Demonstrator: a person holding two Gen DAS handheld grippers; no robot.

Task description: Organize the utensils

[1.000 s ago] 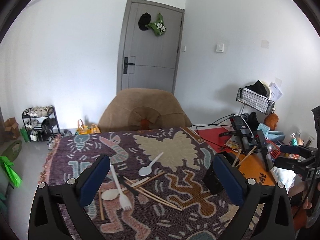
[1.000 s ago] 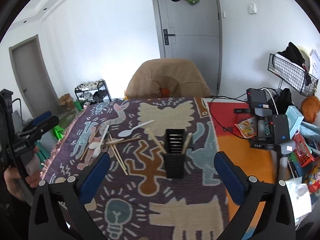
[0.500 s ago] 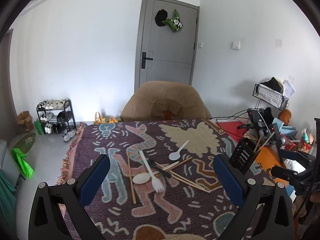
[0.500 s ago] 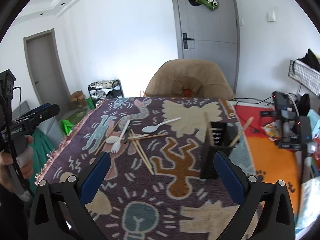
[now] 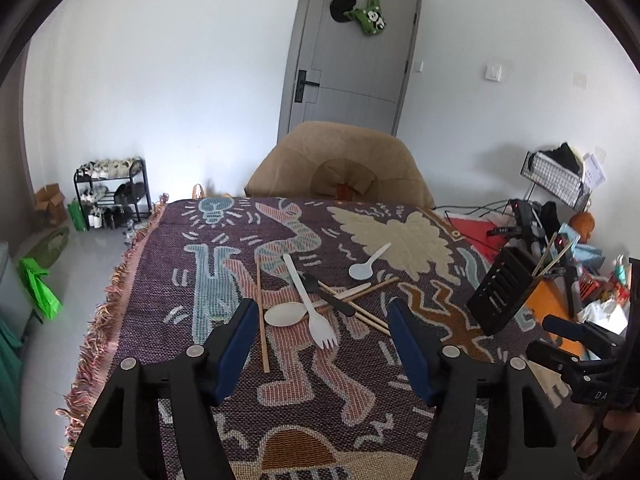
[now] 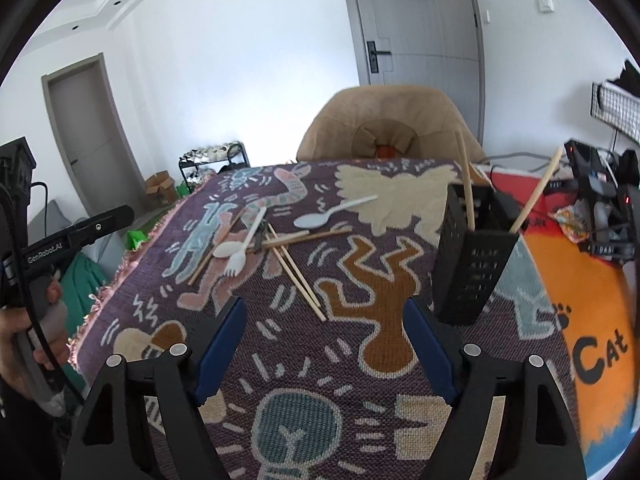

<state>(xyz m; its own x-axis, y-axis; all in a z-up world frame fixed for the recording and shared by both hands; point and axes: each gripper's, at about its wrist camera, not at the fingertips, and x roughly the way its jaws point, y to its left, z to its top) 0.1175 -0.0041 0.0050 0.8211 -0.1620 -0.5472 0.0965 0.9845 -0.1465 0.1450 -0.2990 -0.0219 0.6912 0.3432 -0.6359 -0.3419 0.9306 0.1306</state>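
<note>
Utensils lie in a loose pile on the patterned cloth [image 5: 188, 280]: a white fork [image 5: 310, 312], a white spoon [image 5: 286, 314] beside it, a second white spoon [image 5: 368, 264], a black utensil [image 5: 328, 296] and several wooden chopsticks [image 5: 262, 316]. A black slotted holder [image 5: 502, 294] with two wooden sticks stands to the right. My left gripper [image 5: 322, 340] is open and empty, just short of the fork. My right gripper [image 6: 324, 332] is open and empty over the cloth, left of the holder [image 6: 470, 264]; the pile [image 6: 256, 240] lies beyond it.
A tan armchair [image 5: 340, 168] stands at the table's far edge before a grey door. Electronics, cables and a wire basket [image 5: 556, 176] crowd the right side. A shoe rack [image 5: 110, 192] stands on the floor at left. The cloth's fringed edge [image 5: 108, 308] runs along the left.
Both grippers have moved down and toward the table. The left swung left over the pile; the right now has the holder close on its right. Both stay open.
</note>
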